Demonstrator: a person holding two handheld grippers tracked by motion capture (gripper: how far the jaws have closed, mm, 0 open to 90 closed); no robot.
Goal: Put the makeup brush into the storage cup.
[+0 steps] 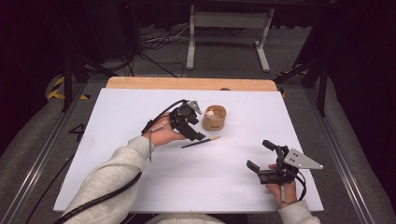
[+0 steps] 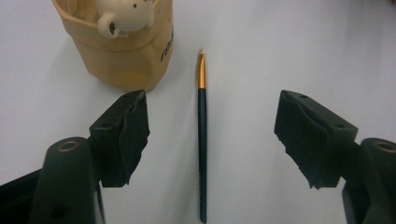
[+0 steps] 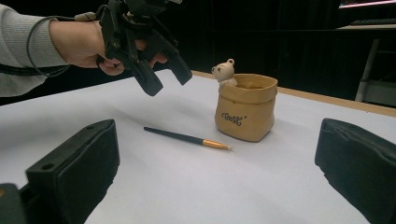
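Observation:
A thin dark brush point(image 1: 201, 142) with a gold ferrule and pale tip lies flat on the white table sheet point(image 1: 140, 177), just in front of a tan bag-shaped pot point(image 1: 214, 117) with a small bear figure point(image 3: 224, 71) at its rim. My left gripper point(image 1: 196, 134) hovers open above the brush's handle end. In the left gripper view the brush point(image 2: 201, 135) runs straight up between the spread jaws, with the pot point(image 2: 123, 46) at upper left. My right gripper point(image 1: 261, 155) rests open near the table's front right, facing the brush point(image 3: 187, 137) and the pot point(image 3: 245, 108).
The wooden table edge point(image 1: 187, 83) shows beyond the white sheet. A metal frame stand point(image 1: 229, 32) and cables lie on the floor behind. Metal rails run along both sides of the table.

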